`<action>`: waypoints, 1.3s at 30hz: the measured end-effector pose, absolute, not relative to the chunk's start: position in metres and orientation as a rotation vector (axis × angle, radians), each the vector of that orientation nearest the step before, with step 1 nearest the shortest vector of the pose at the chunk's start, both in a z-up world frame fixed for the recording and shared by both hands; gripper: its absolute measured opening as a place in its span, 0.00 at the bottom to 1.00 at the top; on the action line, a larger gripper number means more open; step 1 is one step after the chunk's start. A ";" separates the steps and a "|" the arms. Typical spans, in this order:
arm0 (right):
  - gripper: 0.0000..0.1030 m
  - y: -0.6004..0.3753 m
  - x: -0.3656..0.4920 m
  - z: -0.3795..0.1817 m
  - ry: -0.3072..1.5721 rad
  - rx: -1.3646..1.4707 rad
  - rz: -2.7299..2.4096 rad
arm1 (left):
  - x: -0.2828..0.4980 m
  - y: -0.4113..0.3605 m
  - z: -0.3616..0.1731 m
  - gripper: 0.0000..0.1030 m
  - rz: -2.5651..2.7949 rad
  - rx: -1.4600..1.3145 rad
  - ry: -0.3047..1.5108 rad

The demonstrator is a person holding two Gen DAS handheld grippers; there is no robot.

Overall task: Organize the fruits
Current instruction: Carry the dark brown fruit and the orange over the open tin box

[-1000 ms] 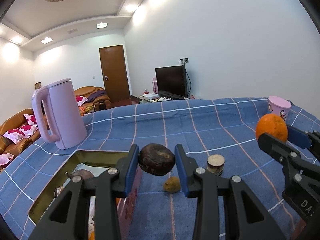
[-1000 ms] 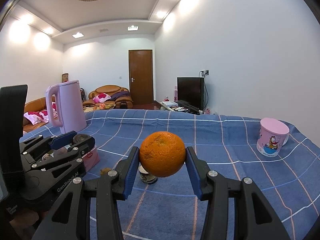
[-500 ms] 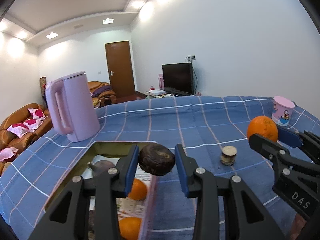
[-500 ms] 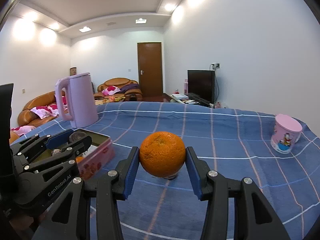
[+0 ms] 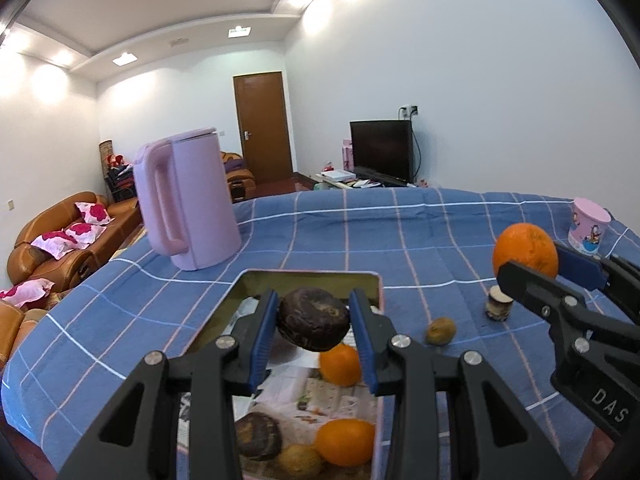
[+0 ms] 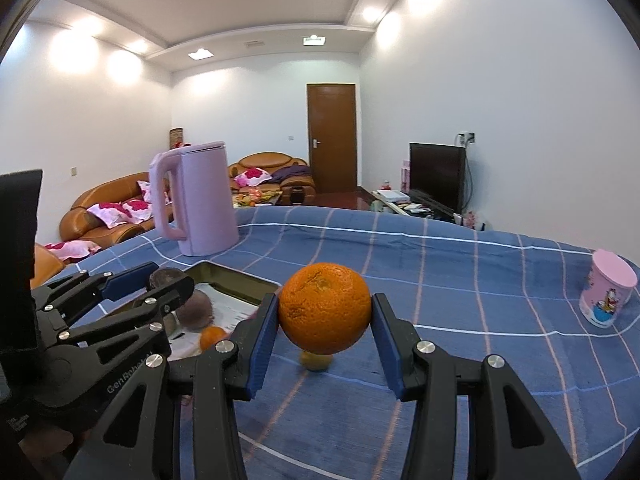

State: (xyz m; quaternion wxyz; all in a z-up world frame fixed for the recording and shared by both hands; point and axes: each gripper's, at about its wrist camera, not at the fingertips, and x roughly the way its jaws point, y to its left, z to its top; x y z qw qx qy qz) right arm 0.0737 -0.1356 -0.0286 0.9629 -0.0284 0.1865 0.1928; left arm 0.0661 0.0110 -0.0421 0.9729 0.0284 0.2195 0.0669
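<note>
My left gripper (image 5: 314, 318) is shut on a dark brown passion fruit (image 5: 313, 318) and holds it above the open metal tin (image 5: 312, 277). The tin holds two oranges (image 5: 340, 364), another dark fruit (image 5: 258, 436) and a small yellowish fruit. My right gripper (image 6: 325, 308) is shut on a large orange (image 6: 325, 307), held above the blue checked cloth to the right of the tin (image 6: 236, 280). That orange also shows in the left wrist view (image 5: 525, 252). A small yellow-brown fruit (image 5: 441, 331) lies on the cloth beside the tin.
A pink electric kettle (image 5: 186, 200) stands behind the tin on the left. A small jar (image 5: 499, 308) stands on the cloth right of the tin. A pink cartoon cup (image 6: 608, 294) stands at the far right. Sofas, a door and a TV are behind the table.
My left gripper has moved left with the passion fruit, from beside the tin's edge to over the tin. My right gripper has followed leftward with the orange.
</note>
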 end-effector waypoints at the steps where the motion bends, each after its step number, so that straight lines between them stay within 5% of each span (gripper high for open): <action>1: 0.47 -0.132 0.074 -0.028 0.378 -0.060 0.400 | 0.065 0.014 -0.042 0.37 0.141 0.057 0.444; 39: 0.47 -0.043 0.078 -0.035 0.415 -0.134 0.565 | 0.055 0.088 -0.059 0.37 0.273 0.006 0.521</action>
